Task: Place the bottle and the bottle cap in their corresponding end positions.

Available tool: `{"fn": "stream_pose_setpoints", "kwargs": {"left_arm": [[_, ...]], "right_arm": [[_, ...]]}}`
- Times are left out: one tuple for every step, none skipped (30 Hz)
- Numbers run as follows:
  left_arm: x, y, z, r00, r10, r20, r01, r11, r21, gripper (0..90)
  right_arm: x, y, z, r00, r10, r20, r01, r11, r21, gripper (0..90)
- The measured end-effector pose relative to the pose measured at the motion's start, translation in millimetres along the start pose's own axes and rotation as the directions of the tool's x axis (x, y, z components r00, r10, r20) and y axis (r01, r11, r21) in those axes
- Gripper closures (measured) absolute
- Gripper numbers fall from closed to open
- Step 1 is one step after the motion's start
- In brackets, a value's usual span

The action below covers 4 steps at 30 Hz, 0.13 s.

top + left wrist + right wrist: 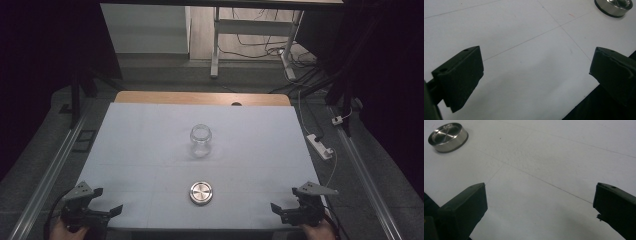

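A table covered with a white sheet (150, 150) fills the middle of the high view, with a strip of bare wood showing along its far edge. Near the centre of the sheet stands a small clear glass jar (201, 141), upright and with its mouth uncovered. Closer to the person, well apart from the jar, lies a round silver metal lid (201, 193), flat on the sheet with its ridged face up.

The left gripper (100, 202) rests at the near left corner of the table, held by a hand (62, 231) at the bottom edge. Its jaws stand wide apart with nothing between them; in the left gripper view they frame bare sheet, and the metal lid (614, 7) sits off at the upper right.

The right gripper (286, 201) rests at the near right corner, held by the other hand (320, 232). Its jaws also spread wide and hold nothing; the right gripper view shows the lid (448, 137) at the upper left.
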<state>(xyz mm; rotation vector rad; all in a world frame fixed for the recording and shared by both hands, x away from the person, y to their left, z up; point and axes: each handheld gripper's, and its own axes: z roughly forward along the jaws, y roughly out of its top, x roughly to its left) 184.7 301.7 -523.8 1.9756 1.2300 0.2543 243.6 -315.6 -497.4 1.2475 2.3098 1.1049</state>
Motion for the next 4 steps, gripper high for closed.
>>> {"fn": "stream_pose_setpoints", "kwargs": {"left_arm": [[0.3, 0.2, 0.2, 1.0000, -0.001, 0.003, 0.001, 1.0000, 0.002, 0.0], [0.6, 0.4, 0.4, 1.0000, -0.004, 0.006, 0.004, 1.0000, 0.002, 0.0], [0.9, 0.7, 0.7, 0.9999, -0.006, 0.009, 0.006, 1.0000, 0.002, 0.0], [0.9, 0.7, 0.7, 0.9999, -0.006, 0.009, 0.006, 1.0000, 0.002, 0.0]], "right_arm": [[-0.9, -0.3, 0.0, 1.0000, 0.004, 0.001, -0.004, 1.000, 0.000, 0.0], [-1.5, -0.4, 0.2, 0.9999, 0.012, 0.002, -0.012, 1.000, 0.002, 0.0], [-2.0, -0.4, 0.4, 0.9999, 0.014, 0.001, -0.014, 1.000, 0.002, 0.0], [-2.0, -0.4, 0.4, 0.9999, 0.014, 0.001, -0.014, 1.000, 0.002, 0.0]]}}
